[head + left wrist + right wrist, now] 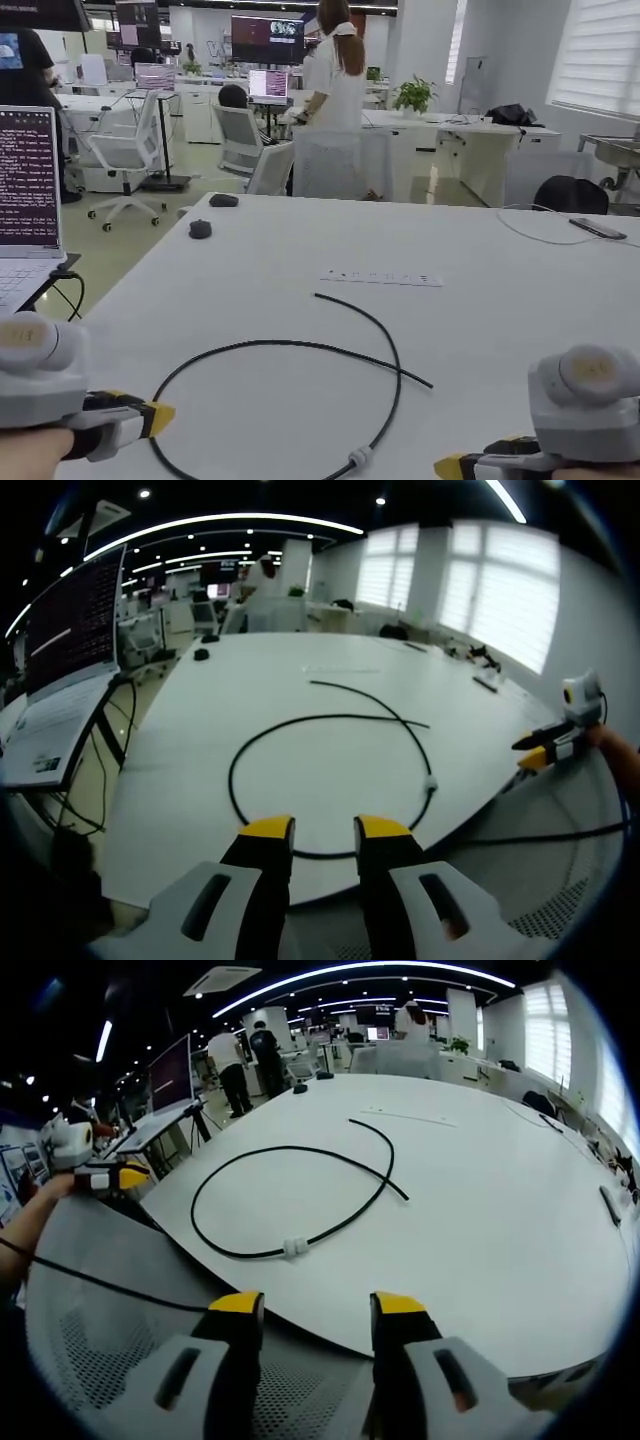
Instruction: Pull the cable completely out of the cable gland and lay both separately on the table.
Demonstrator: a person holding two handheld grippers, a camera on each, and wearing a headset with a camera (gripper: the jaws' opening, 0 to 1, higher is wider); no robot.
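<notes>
Cable [280, 343], gland [358, 459] between left hand-held gripper [158, 415], right hand-held gripper [448, 466].

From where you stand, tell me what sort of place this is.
Probably an open-plan office or lab: several monitors, swivel chairs and an open laptop surround the big white table where the black cable lies looped.
</notes>
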